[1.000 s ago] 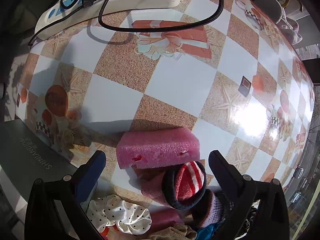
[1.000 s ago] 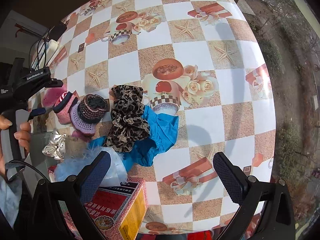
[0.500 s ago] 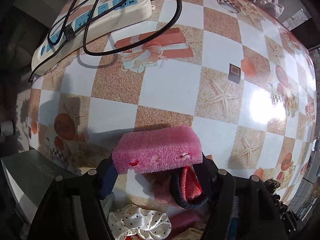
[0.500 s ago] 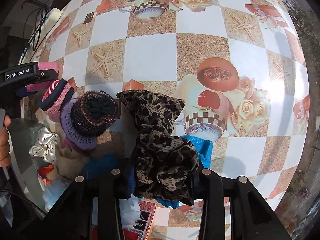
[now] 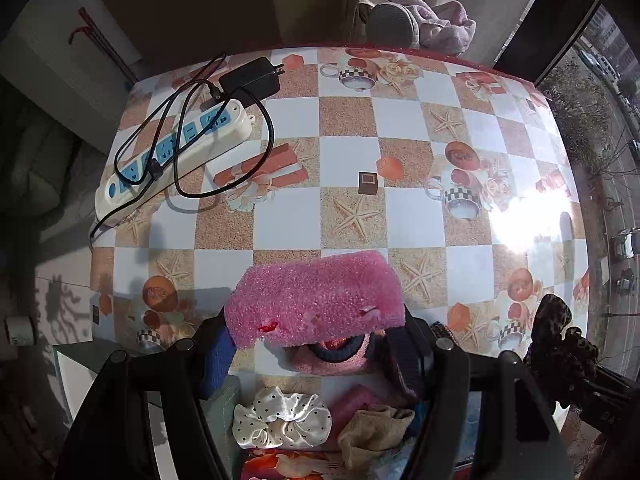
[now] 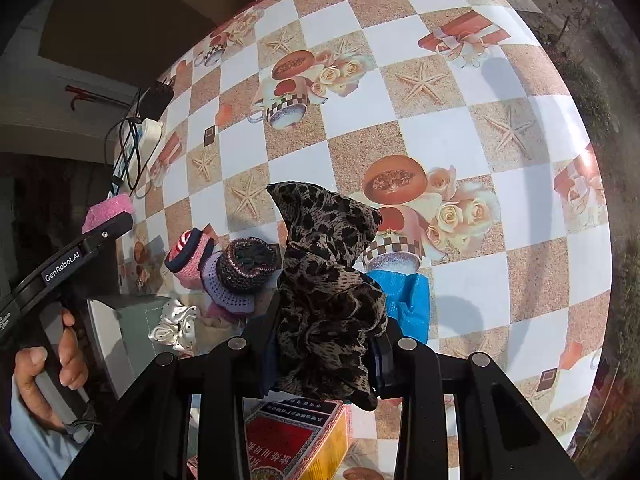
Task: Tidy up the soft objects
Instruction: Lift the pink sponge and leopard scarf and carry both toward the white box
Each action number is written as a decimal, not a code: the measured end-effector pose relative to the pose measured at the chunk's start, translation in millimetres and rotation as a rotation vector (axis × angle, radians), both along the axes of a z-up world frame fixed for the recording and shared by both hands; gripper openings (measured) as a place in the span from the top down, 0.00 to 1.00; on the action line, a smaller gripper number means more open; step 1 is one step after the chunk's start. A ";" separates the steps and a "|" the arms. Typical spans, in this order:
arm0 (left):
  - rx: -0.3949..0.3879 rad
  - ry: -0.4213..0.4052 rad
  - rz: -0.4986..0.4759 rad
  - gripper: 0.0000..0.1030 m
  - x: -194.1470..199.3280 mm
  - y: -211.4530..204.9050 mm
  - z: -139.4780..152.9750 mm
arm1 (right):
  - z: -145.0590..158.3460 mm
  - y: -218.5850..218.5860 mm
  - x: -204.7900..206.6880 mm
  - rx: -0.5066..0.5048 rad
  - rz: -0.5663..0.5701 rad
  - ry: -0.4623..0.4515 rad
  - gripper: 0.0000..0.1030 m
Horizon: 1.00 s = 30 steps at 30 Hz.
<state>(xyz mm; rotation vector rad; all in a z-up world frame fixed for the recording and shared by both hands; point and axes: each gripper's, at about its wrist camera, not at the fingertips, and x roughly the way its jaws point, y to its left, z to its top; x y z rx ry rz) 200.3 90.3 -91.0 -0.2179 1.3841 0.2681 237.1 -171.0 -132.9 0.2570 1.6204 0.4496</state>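
My left gripper point(image 5: 314, 354) is shut on a pink sponge point(image 5: 316, 298) and holds it above the table; the sponge also shows in the right wrist view point(image 6: 108, 210). My right gripper point(image 6: 324, 356) is shut on a leopard-print scrunchie point(image 6: 326, 276), lifted off the pile; it shows at the right edge of the left wrist view point(image 5: 560, 344). Below lie a red-striped sock point(image 6: 188, 254), a dark knitted hat point(image 6: 248, 264), a white dotted scrunchie point(image 5: 282, 420), a beige cloth point(image 5: 372, 432) and a blue cloth point(image 6: 404, 300).
The checkered tablecloth point(image 5: 412, 216) covers the table. A white power strip point(image 5: 176, 156) with black cables and a black adapter point(image 5: 252, 78) lies at the far left. A red and yellow box point(image 6: 300, 436) sits at the near edge. A grey box point(image 6: 120, 320) stands left.
Both grippers closed, the left on the pink sponge and the right on the leopard scrunchie, and both lifted their loads away from the table.
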 end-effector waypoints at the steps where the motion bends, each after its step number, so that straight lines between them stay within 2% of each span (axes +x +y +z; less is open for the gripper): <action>1: -0.006 -0.003 0.000 0.30 -0.8 -2.8 2.3 | 2.2 -7.0 0.4 0.032 -0.023 0.012 0.64; 3: -0.008 -0.010 -0.009 0.30 -1.8 -8.1 1.9 | 1.6 -17.7 2.0 0.077 -0.064 0.033 0.64; 4: -0.005 -0.011 -0.014 0.30 -3.7 -10.3 3.4 | -1.3 -21.0 3.6 0.068 -0.077 0.038 0.56; 5: 0.000 -0.011 -0.021 0.30 -3.9 -11.5 1.8 | -3.0 -24.8 4.7 0.036 -0.088 0.037 0.38; 7: 0.002 -0.008 -0.030 0.30 -8.5 -14.0 1.0 | -4.6 -36.7 5.9 -0.062 -0.106 0.000 0.21; 10: 0.004 -0.002 -0.035 0.30 -14.6 -15.3 -1.3 | -9.6 -58.7 6.3 -0.124 -0.132 -0.025 0.21; 13: 0.002 0.007 -0.036 0.30 -18.1 -15.0 -3.7 | -21.1 -71.9 6.1 -0.141 -0.158 0.022 0.21; 16: 0.012 0.006 -0.043 0.30 -21.2 -15.6 -2.1 | -28.4 -66.4 8.3 -0.146 -0.137 0.037 0.21; 21: 0.031 0.008 -0.055 0.30 -26.2 -15.8 3.4 | -49.5 -13.8 19.1 -0.183 0.034 0.025 0.21; 24: 0.023 0.015 -0.051 0.30 -30.7 -14.4 5.6 | -70.8 23.6 19.6 -0.284 0.176 0.005 0.21; 25: 0.021 0.015 -0.053 0.30 -32.1 -14.0 6.3 | -75.5 34.5 18.1 -0.326 0.227 -0.015 0.28; 26: 0.022 0.015 -0.056 0.30 -34.2 -13.7 7.4 | -76.3 40.9 16.8 -0.353 0.260 -0.038 0.58; 28: 0.025 0.013 -0.062 0.30 -37.1 -13.3 9.4 | -71.6 44.5 15.0 -0.351 0.270 -0.053 0.59; 30: 0.028 0.010 -0.063 0.30 -39.4 -13.0 11.9 | -60.0 33.3 17.0 -0.261 0.201 -0.041 0.60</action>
